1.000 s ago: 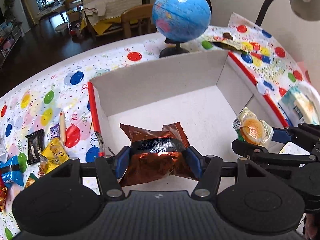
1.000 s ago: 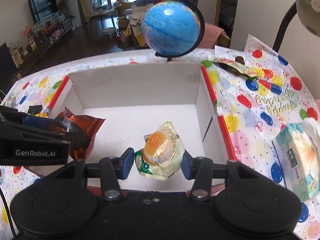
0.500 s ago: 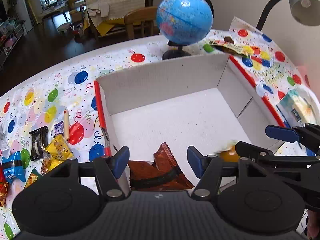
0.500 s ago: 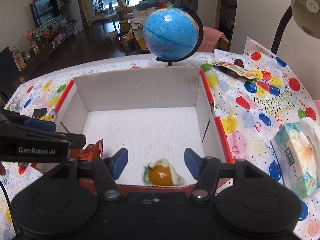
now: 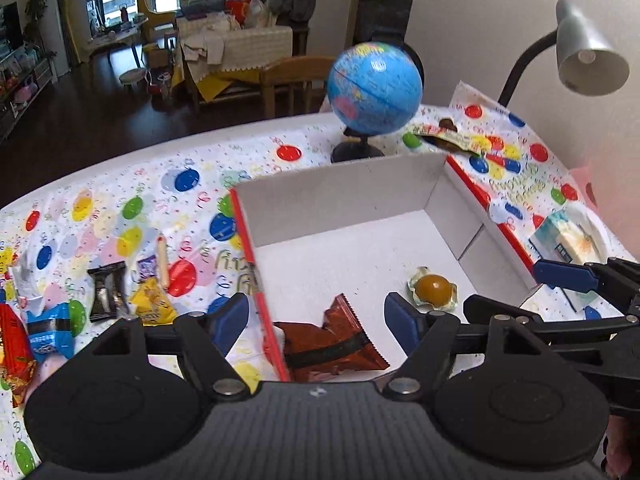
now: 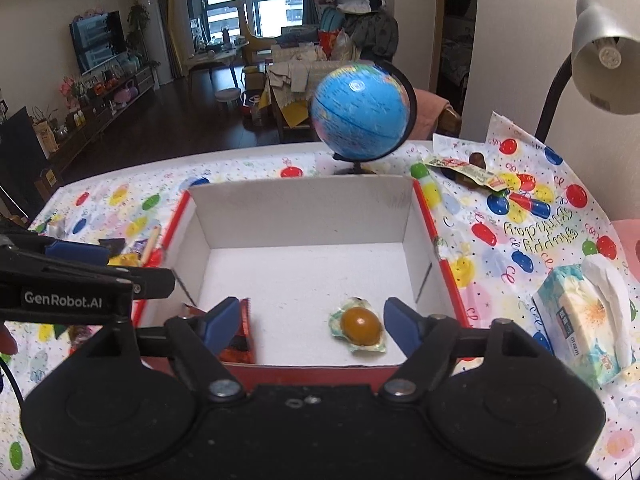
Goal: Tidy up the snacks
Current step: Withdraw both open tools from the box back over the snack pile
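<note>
On the balloon-print cloth to the left of the box lies the loose pile of snacks (image 5: 100,300), still to be sorted; the left gripper (image 5: 316,320) hangs wide and empty over the box's near-left edge; to my eye the next step is to fetch from that pile, so it wants to swing left, straddle one packet and close across its middle rather than its crimped end; inside the white box (image 6: 304,200) a brown packet (image 5: 332,344) lies in the near-left corner and a wrapped orange sweet (image 6: 360,325) sits apart near the front right, nothing else; the right gripper (image 6: 306,326) is likewise spread and empty, above the sweet
</note>
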{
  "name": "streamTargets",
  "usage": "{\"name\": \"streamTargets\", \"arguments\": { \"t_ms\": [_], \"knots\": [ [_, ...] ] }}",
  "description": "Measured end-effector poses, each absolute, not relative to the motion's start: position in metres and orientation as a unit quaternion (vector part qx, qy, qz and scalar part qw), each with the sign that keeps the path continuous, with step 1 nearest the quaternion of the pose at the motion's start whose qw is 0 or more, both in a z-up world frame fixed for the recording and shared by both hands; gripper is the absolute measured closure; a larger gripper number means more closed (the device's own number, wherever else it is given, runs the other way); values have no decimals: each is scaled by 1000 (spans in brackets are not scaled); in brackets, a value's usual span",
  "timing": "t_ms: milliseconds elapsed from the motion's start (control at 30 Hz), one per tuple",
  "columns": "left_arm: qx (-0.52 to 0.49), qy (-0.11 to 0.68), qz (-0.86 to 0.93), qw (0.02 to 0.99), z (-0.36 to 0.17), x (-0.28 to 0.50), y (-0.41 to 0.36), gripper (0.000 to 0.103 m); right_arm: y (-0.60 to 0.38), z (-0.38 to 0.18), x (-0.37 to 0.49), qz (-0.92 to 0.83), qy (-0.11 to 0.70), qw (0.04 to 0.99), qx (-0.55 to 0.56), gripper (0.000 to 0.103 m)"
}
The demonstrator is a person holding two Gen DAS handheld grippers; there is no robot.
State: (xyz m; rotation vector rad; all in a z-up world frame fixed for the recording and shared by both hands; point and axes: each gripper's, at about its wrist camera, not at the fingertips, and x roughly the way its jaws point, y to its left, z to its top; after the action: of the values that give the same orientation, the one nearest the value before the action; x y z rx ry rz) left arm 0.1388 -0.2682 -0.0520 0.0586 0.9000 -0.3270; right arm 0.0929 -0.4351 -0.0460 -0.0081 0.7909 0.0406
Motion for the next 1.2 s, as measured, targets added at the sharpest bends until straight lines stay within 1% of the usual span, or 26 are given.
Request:
{"name": "streamTargets", "arguments": {
  "t_ms": [133, 233, 267, 333, 500, 867, 1200],
  "knots": [
    [19, 421, -157, 893, -41, 131, -246, 28, -418, -38, 86, 25, 374, 927, -3, 18],
    [17, 413, -155, 897, -35, 126, -227, 28, -402, -33, 80, 31, 370, 929, 0, 16],
    [15, 411, -154, 899, -33, 124, -220, 26, -396, -31, 79, 34, 368, 929, 0, 15],
    [8, 406, -147, 902, -29, 121, -204, 21, -383, -29, 76, 39, 362, 931, 0, 11],
    [5, 394, -132, 910, -23, 114, -166, 21, -348, -25, 73, 48, 350, 935, 2, 2],
    [3, 377, -92, 922, -19, 102, -82, 20, -269, -34, 79, 75, 353, 933, 6, 1],
    [-14, 393, -54, 918, -38, 108, -10, 20, -206, -60, 90, 100, 379, 920, -9, 1]
  ]
}}
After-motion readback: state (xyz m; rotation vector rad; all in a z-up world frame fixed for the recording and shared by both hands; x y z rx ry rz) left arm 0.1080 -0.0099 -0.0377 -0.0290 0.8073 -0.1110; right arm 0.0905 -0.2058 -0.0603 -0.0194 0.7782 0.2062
